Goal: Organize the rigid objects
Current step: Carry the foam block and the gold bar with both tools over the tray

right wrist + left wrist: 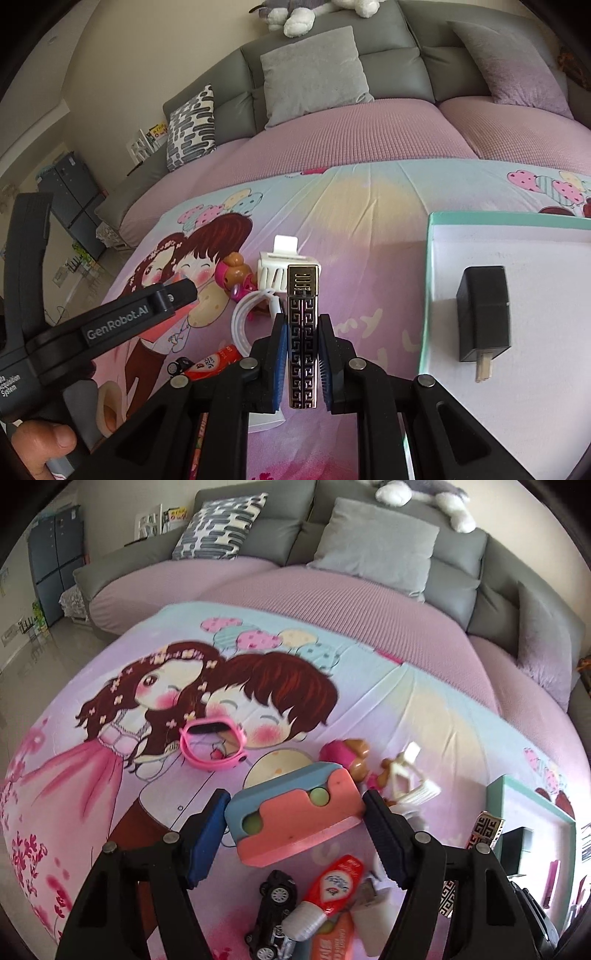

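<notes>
Right wrist view: right hand-held gripper clamps a patterned lighter, lengthwise along its fingers, base hidden. Left hand-held gripper clamps a foam block crosswise.

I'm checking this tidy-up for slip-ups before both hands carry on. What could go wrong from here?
1. The left gripper holds the pink and blue block only by its ends, tilted; it might slip and drop onto the toy car and red tube below.
2. The right gripper pinches the slim patterned lighter low down, so it could pivot.
3. The black charger already lies in the white box; a careless drop could hit it.
</notes>
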